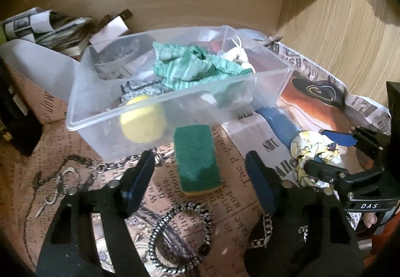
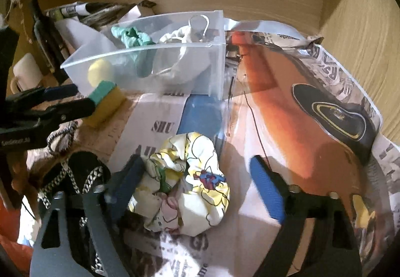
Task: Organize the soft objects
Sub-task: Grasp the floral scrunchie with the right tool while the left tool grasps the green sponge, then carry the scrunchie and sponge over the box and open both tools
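A green-topped yellow sponge lies on the paper-covered table in front of a clear plastic bin. My left gripper is open, fingers either side of the sponge. The bin holds a green striped cloth, a yellow ball, a grey item and a white cloth. A crumpled white-and-yellow printed cloth lies between the open fingers of my right gripper, touching the left finger. In the right wrist view the sponge sits by the left gripper's tips.
A metal chain and a beaded bracelet lie on the printed paper near the left gripper. A chain strap lies left of the right gripper. Rolled newspapers sit behind the bin. A wooden wall bounds the back and right.
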Tool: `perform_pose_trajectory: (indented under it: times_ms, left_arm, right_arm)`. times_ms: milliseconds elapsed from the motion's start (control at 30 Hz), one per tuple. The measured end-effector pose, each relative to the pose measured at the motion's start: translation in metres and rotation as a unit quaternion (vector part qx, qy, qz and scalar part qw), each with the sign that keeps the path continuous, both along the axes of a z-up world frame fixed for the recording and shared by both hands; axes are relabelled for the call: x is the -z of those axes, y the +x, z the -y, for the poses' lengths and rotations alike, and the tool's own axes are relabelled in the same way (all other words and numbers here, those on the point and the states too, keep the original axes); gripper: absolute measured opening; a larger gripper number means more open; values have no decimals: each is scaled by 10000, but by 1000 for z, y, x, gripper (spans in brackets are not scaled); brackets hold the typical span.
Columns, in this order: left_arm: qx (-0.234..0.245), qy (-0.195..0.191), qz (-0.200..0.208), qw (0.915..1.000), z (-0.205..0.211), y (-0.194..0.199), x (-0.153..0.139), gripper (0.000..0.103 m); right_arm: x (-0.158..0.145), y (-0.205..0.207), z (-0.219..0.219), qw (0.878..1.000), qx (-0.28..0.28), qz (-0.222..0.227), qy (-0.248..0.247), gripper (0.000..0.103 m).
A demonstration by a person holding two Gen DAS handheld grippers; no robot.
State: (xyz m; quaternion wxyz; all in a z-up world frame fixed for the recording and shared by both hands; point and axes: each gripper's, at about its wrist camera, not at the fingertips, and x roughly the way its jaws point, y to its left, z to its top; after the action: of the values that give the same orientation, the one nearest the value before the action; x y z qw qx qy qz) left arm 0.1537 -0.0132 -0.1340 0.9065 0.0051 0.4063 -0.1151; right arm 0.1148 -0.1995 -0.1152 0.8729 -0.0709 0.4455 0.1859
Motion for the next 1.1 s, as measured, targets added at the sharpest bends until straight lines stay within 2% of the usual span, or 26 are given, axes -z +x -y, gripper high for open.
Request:
perform_pose_trajectory:
  times_ms: [100, 133, 167, 233, 267, 333, 533, 800, 1100]
  left_arm:
    - [95, -21, -117, 9999, 2, 4, 5, 56]
    - [141, -42, -157, 9998, 3, 5, 7, 53]
    - [171, -50, -190, 9997, 4, 6, 8, 46]
    - [258, -63, -255, 9993, 6, 6, 10, 34]
    - [289, -68, -261, 9992, 6, 6, 10, 33]
    - [303, -85, -192, 9993, 6, 5, 8, 33]
    - [317, -113, 180, 9993, 4, -6, -12, 33]
    - [228, -310, 652, 9971, -7, -14, -48, 33]
    - [-264, -227, 1236, 9917, -28, -11, -87, 33]
  right_arm:
    - [2, -2, -1, 10000, -33, 36, -35, 55]
    - [2, -2, -2, 10000, -44, 73, -20, 44]
    - [3, -2, -2, 9999, -49, 84, -28, 35]
    - [3, -2, -1, 9999, -34, 128, -18, 25]
    - [3, 0, -1, 9999, -34, 127, -5, 17]
    - [1, 1, 1, 9998, 16, 180, 31, 12]
    - [-19, 3, 11, 9983, 125, 506, 265, 9]
    - [-61, 5, 10, 9916, 138, 1226, 384, 9]
    - [-98, 20, 5, 9802, 106, 1910, 511, 9]
